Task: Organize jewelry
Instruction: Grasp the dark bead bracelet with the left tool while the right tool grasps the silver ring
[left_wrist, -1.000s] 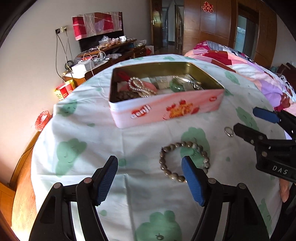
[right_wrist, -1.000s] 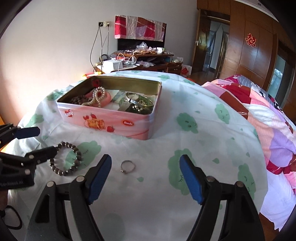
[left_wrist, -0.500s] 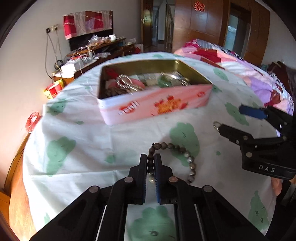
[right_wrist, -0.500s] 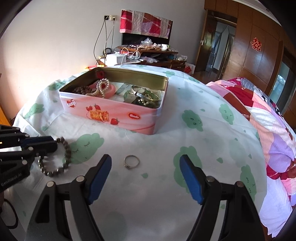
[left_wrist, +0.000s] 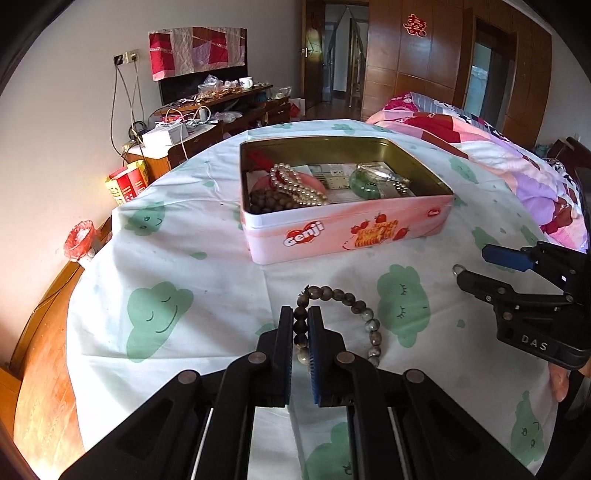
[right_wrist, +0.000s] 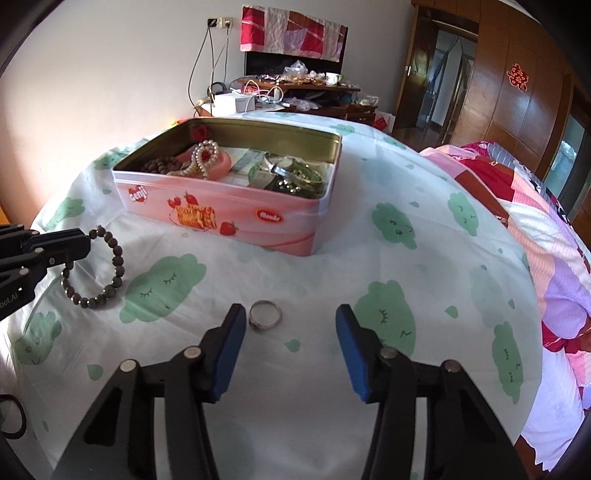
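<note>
Ring (right_wrist: 265, 315) right of bracelet (right_wrist: 96, 272)

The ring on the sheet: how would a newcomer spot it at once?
Start at the pink biscuit tin on the cloud-print sheet. In front of it, between the closing right gripper fingers, lies the ring: thin plain metal, unlike the beaded bracelet nearby.

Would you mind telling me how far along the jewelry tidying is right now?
Done: a pearl strand, dark beads and green pieces already lie in the pink tin. In hand: the left tool is shut on the bead bracelet, which rests on the cloth. The right tool is closing with the silver ring between its pads, untouched. Left: both pieces into the tin.
</note>
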